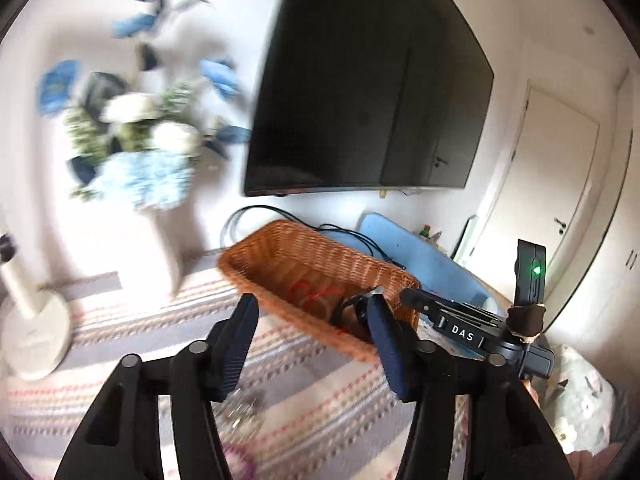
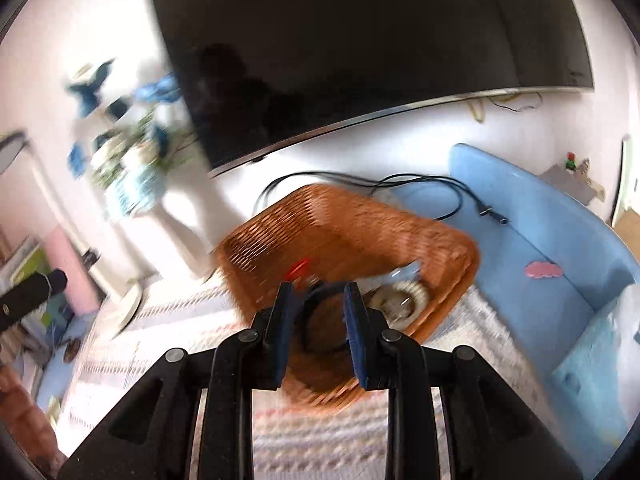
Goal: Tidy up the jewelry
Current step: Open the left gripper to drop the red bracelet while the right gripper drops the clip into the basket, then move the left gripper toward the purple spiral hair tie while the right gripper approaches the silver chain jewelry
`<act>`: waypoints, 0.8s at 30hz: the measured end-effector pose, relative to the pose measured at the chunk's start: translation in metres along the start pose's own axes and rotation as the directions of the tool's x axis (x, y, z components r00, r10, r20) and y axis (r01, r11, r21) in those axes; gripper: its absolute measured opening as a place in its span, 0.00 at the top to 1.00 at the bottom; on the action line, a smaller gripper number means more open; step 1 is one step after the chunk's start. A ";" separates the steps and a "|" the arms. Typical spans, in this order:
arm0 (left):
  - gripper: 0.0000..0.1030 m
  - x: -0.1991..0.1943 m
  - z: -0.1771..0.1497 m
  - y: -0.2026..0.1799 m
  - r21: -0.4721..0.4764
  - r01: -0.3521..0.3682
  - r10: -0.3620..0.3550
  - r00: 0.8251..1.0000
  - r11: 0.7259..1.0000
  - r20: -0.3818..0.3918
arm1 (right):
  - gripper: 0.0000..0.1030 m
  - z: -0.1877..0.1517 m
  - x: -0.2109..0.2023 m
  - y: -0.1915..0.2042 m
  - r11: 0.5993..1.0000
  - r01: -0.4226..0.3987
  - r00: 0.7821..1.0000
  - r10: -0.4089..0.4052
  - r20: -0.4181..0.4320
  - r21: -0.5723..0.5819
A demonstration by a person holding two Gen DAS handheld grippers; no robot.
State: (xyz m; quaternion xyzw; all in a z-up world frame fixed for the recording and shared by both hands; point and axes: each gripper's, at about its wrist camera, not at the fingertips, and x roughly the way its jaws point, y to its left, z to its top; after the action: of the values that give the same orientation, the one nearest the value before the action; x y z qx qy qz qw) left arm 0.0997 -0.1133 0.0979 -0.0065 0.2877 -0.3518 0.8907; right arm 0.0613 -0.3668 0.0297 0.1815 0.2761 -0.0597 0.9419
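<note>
A brown wicker basket (image 1: 320,268) stands on a striped cloth; it also shows in the right wrist view (image 2: 360,232). Inside lie a red cord piece (image 1: 310,293), a dark loop (image 2: 320,320) and a pale beaded bracelet (image 2: 404,300). My left gripper (image 1: 314,312) is open and empty, just short of the basket's near rim. A small silvery jewelry heap (image 1: 244,412) lies on the cloth below it. My right gripper (image 2: 318,296) hovers over the basket, jaws apart, with the dark loop seen between them; whether it touches the loop is blurred. The right gripper also shows in the left wrist view (image 1: 460,320).
A large dark TV (image 1: 360,88) hangs behind the basket, with black cables (image 2: 400,184) below it. A tall white vase of blue and white flowers (image 1: 160,184) stands at left. A blue cushioned seat (image 2: 540,248) lies at right. A white round stand base (image 1: 32,336) sits far left.
</note>
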 end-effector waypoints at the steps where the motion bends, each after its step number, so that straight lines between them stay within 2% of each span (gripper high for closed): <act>1: 0.43 -0.012 -0.006 0.007 -0.011 -0.017 0.017 1.000 1.000 0.009 | 0.72 -0.005 -0.003 0.011 1.000 -0.011 1.000 0.011 -0.010 -0.021; 5: 0.43 -0.042 -0.031 0.026 -0.034 -0.050 0.051 0.999 0.998 0.007 | 0.72 -0.022 -0.006 0.040 0.994 -0.095 0.993 0.091 -0.072 -0.053; 9: 0.43 -0.040 -0.054 0.038 -0.027 -0.128 0.126 0.990 0.991 -0.056 | 0.72 -0.044 0.003 0.074 0.980 -0.173 0.971 0.153 -0.183 -0.097; 13: 0.44 -0.014 -0.081 0.059 -0.029 -0.215 0.207 0.965 0.976 -0.162 | 0.72 -0.063 0.014 0.103 0.967 -0.204 0.948 0.157 -0.275 -0.154; 14: 0.50 -0.007 -0.087 0.066 -0.040 -0.247 0.236 0.955 0.968 -0.179 | 0.72 -0.065 0.016 0.106 0.965 -0.210 0.943 0.158 -0.291 -0.157; 15: 0.57 0.002 -0.094 0.075 -0.063 -0.257 0.239 0.949 0.964 -0.208 | 0.72 -0.067 0.020 0.110 0.962 -0.220 0.936 0.162 -0.314 -0.160; 17: 0.64 0.014 -0.105 0.089 -0.111 -0.237 0.201 0.943 0.965 -0.265 | 0.72 -0.069 0.027 0.113 0.964 -0.217 0.928 0.154 -0.338 -0.155; 19: 0.66 0.020 -0.113 0.093 -0.118 -0.238 0.195 0.935 0.964 -0.295 | 0.72 -0.069 0.034 0.111 0.971 -0.197 0.927 0.139 -0.348 -0.137; 21: 0.66 0.026 -0.119 0.093 -0.104 -0.240 0.195 0.924 0.965 -0.328 | 0.72 -0.066 0.043 0.105 0.973 -0.211 0.916 0.163 -0.367 -0.095; 24: 0.66 0.028 -0.123 0.093 -0.112 -0.231 0.183 0.926 0.966 -0.330 | 0.72 -0.062 0.061 0.099 0.977 -0.201 0.905 0.159 -0.396 -0.065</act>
State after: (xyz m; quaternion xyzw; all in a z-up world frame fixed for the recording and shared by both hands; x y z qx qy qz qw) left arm 0.1102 -0.0376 -0.0382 0.0139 0.4514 -0.2296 0.8621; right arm 0.1024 -0.2523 -0.0208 0.1650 0.4419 0.0792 0.8782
